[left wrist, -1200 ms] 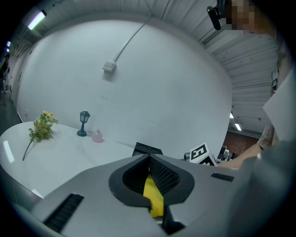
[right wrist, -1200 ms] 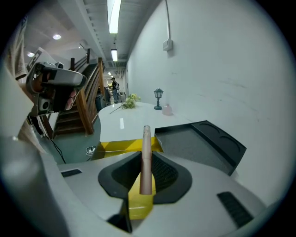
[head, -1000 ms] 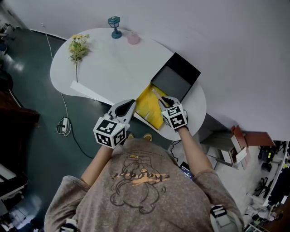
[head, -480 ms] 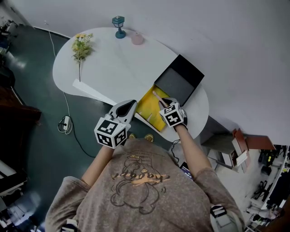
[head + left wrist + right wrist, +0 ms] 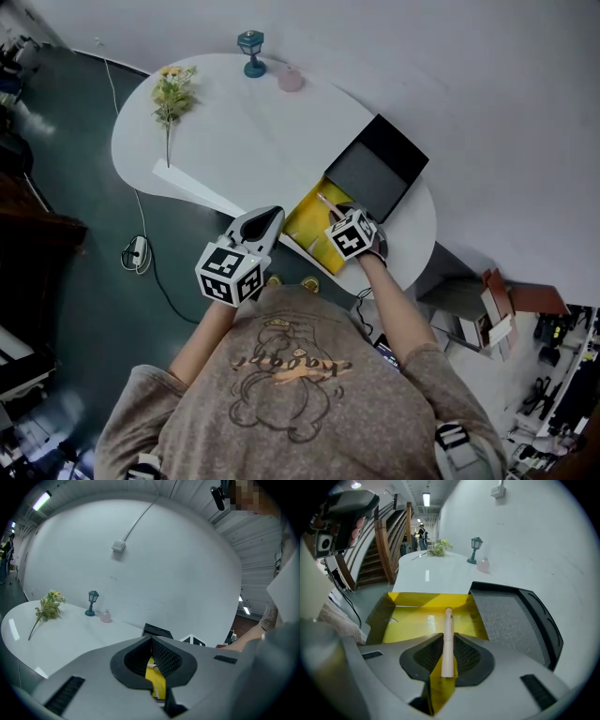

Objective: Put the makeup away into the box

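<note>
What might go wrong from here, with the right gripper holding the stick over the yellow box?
1. The right gripper pinches the thin stick by its rear half, so it may pivot or slip before it is low enough.
2. Its tip points toward the far wall of the box, beside the black lid. Released from here, it might bounce onto the lid.
3. The box sits near the edge of the table, so a knock might shift it off.
</note>
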A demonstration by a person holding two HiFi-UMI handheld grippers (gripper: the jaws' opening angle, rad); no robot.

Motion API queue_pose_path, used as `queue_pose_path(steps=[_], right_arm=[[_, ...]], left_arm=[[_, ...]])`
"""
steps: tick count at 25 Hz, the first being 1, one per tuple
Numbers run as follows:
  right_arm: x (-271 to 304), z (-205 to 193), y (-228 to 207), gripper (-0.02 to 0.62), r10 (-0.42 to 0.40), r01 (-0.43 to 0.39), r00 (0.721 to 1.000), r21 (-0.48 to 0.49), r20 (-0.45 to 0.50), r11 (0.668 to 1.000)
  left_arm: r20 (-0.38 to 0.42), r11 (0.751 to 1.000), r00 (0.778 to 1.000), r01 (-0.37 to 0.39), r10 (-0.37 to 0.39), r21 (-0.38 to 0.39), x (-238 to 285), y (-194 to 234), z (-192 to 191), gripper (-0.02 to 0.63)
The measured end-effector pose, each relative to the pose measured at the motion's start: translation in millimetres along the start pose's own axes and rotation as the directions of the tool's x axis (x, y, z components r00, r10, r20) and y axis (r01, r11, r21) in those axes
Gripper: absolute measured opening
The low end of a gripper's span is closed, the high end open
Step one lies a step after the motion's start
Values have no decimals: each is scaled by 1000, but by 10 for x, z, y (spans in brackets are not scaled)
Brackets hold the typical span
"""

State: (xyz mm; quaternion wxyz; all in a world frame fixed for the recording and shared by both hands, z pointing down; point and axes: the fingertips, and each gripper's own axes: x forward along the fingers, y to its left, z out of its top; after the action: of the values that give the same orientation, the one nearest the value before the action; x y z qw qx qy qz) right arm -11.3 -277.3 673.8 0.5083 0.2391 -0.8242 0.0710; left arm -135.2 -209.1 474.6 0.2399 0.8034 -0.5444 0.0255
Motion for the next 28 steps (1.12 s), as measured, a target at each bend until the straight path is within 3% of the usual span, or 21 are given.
queue_pose_path(steps=[13, 28], right_arm=[[139, -81, 3, 72, 16, -17, 998, -14, -65, 1000], [150, -65, 7, 78, 37, -39, 997, -35, -62, 999]], left_arm=[[-4, 1000, 1000, 9, -9, -16, 107, 91, 31, 21], [-14, 1000, 1000, 9, -10, -30, 166, 125, 3, 21]])
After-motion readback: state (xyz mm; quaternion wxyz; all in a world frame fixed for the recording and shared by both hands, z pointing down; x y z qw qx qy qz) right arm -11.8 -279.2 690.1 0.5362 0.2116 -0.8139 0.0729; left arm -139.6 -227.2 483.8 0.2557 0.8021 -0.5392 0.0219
